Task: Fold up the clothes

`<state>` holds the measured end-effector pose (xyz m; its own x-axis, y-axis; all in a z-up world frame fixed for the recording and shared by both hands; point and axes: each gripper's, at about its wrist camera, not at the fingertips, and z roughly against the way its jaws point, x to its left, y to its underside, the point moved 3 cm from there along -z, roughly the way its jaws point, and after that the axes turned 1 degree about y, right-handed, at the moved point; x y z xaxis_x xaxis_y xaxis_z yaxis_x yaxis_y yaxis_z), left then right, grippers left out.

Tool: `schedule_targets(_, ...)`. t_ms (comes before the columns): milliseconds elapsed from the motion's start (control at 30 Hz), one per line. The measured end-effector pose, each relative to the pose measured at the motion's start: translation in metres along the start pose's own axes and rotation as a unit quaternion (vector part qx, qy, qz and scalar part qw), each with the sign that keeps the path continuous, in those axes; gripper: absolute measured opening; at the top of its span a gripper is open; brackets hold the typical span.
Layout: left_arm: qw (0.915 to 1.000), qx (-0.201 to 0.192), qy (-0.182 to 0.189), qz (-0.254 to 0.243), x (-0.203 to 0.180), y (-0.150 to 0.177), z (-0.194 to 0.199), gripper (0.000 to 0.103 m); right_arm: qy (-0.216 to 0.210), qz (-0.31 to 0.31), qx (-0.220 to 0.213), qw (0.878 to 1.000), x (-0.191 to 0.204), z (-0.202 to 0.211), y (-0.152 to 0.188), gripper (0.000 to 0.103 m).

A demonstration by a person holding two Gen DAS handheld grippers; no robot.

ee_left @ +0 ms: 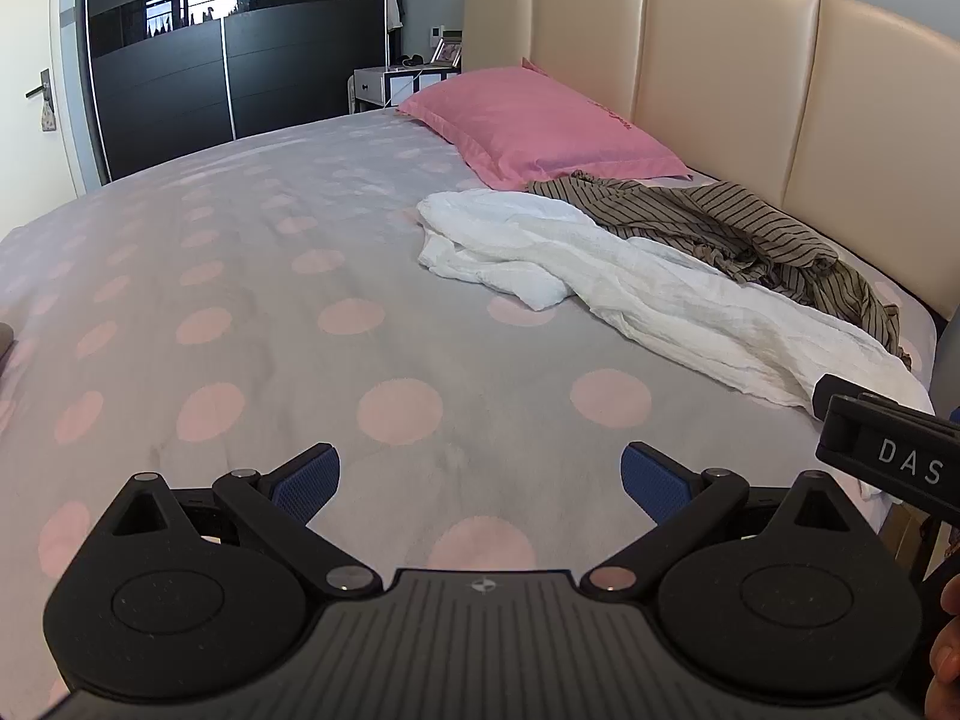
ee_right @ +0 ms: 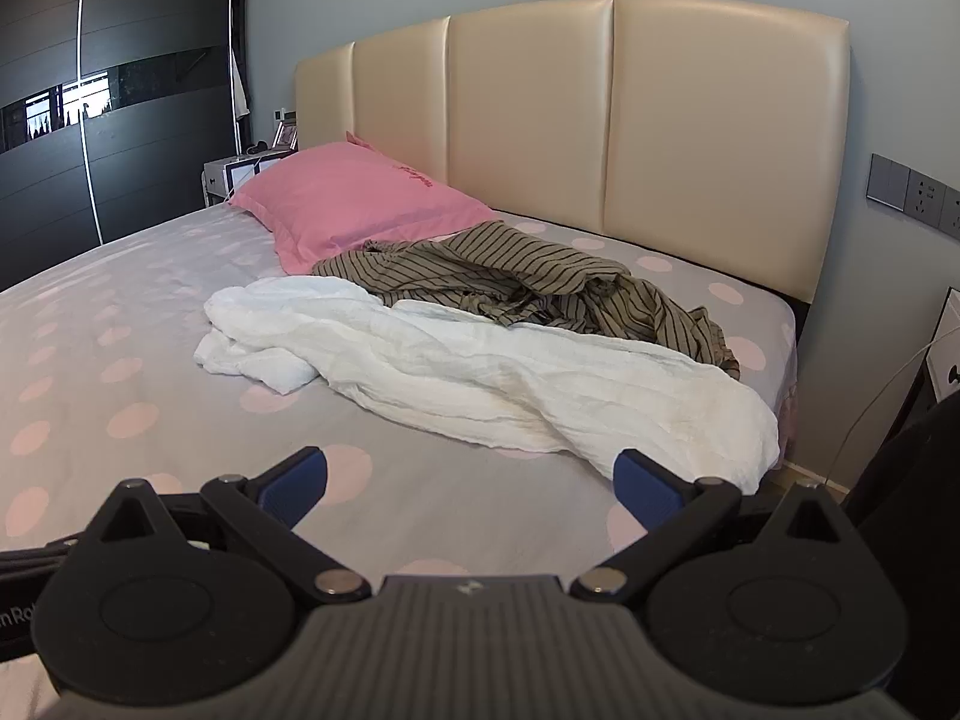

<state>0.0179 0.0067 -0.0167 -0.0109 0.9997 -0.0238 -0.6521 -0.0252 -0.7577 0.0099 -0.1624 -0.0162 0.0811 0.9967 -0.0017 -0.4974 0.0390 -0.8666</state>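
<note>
Clothes: white garment [ee_right: 480, 372] and striped garment [ee_right: 510, 282] lie crumpled on the bed [ee_right: 150, 372], just beside the pink pillow [ee_right: 354, 204].
Left tongs [ee_left: 480, 480]: apart, empty.
Right tongs [ee_right: 471, 480]: apart, empty.

grey bedsheet [ee_right: 150, 324] with pale pink polka dots, plain pink pillow [ee_right: 354, 204], crumpled white cloth [ee_right: 480, 366], olive-brown garment with thin dark stripes [ee_right: 528, 282], glossy cream padded headboard [ee_right: 690, 138], black wardrobe doors [ee_left: 180, 60]

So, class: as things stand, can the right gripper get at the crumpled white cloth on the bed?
Probably yes. The right gripper is open and empty, bare spotted bedsheet lies ahead, and the crumpled white cloth has its near edge uncovered; the striped brown garment overlaps only its far side.
</note>
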Motion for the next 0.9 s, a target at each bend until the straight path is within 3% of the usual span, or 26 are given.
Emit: schedule_targets(900,1.0000,0.007,0.000,0.000,-0.0024,0.0032,-0.0017,0.102,-0.005,-0.006,0.005,1.000,-0.0043,0.0018,-0.0028,0.102)
